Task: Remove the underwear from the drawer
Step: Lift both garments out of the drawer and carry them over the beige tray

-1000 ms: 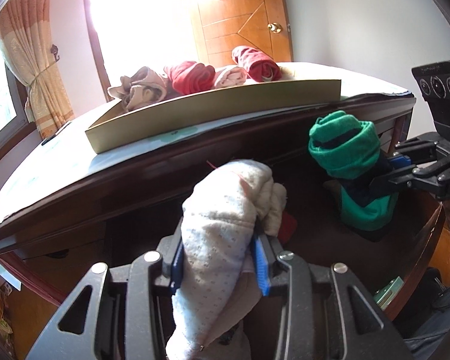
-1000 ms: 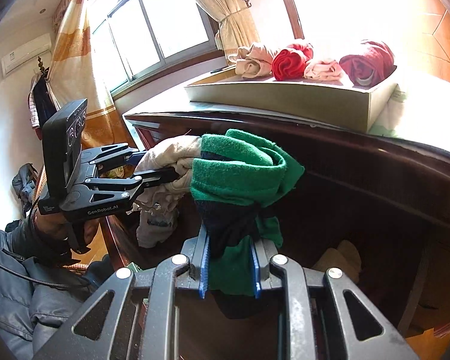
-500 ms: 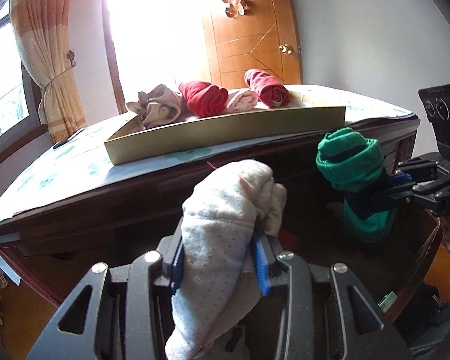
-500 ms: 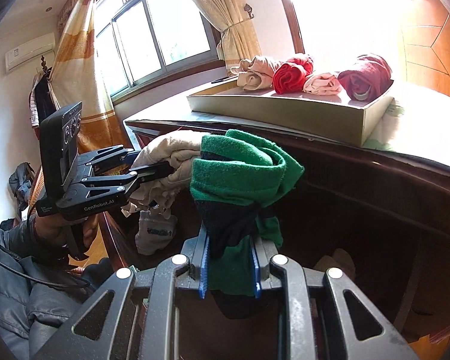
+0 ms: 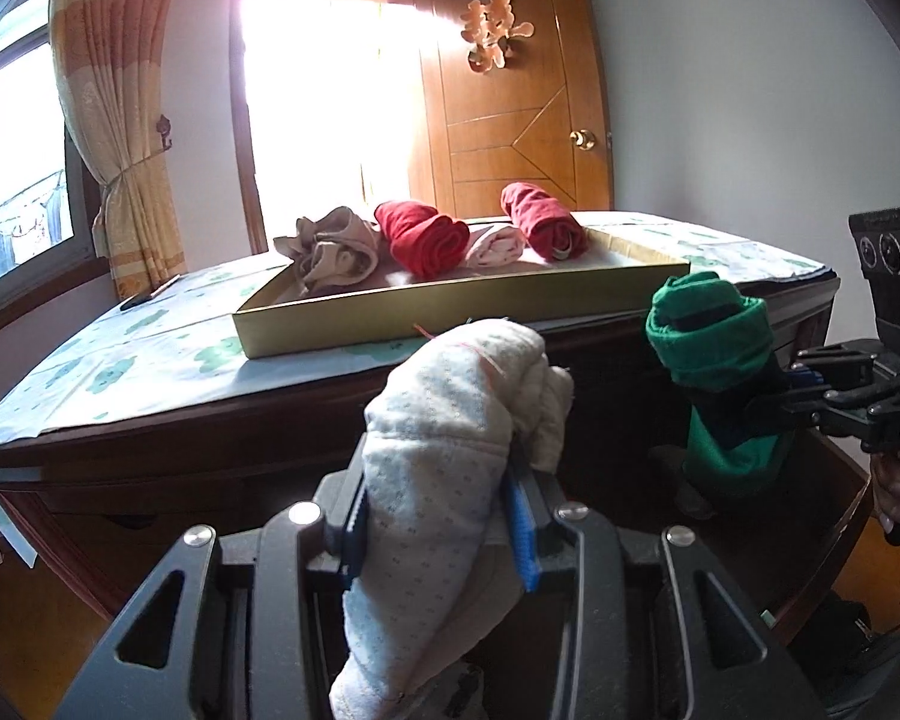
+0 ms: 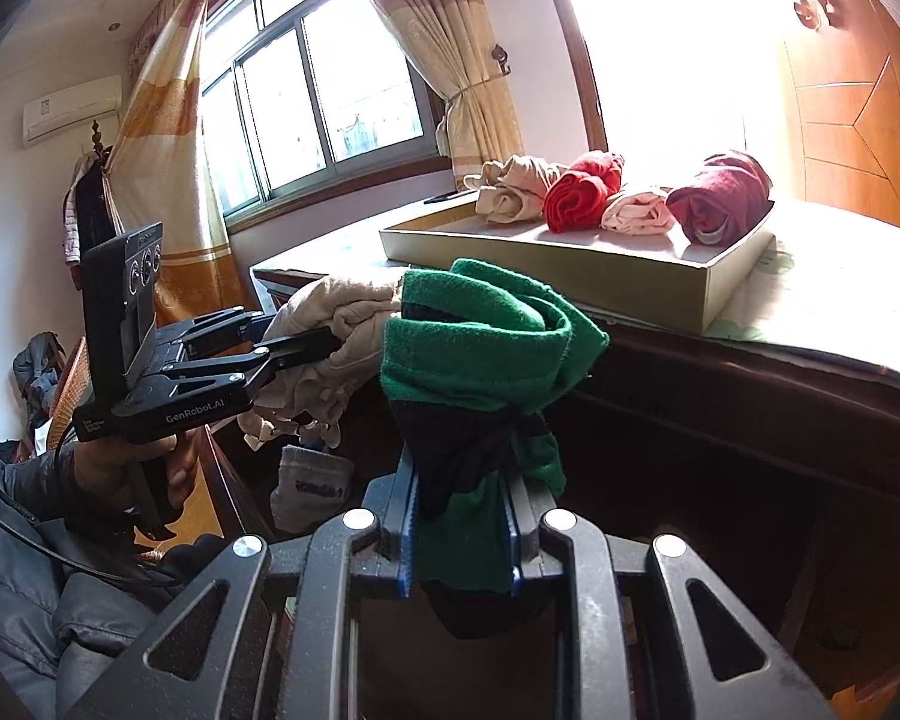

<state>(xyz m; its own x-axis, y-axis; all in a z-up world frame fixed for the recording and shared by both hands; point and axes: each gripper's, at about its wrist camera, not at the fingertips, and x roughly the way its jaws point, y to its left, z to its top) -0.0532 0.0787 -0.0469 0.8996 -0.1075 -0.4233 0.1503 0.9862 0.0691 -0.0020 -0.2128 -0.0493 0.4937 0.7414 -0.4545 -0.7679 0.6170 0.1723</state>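
Note:
My left gripper (image 5: 438, 516) is shut on a rolled white dotted underwear (image 5: 450, 420), held in front of the dark wooden dresser (image 5: 210, 438). My right gripper (image 6: 459, 516) is shut on a rolled green and dark underwear (image 6: 480, 348). In the left wrist view the green roll (image 5: 708, 330) hangs at the right, above the open drawer (image 5: 834, 516). The right wrist view shows the white roll (image 6: 330, 324) in the left gripper (image 6: 330, 339) to the left of the green one. A shallow gold box (image 5: 450, 300) on the dresser top holds several rolled garments (image 5: 423, 234).
A patterned cloth (image 5: 138, 354) covers the dresser top. A wooden door (image 5: 510, 120) and a bright window stand behind it, with a curtain (image 5: 114, 120) at the left. A person's hand (image 6: 132, 468) and dark sleeve hold the left gripper. A grey garment (image 6: 312, 486) lies in the drawer.
Both grippers have tilted upward with their rolls, so the dresser top and the gold box sit lower in both views. Neither grip has changed.

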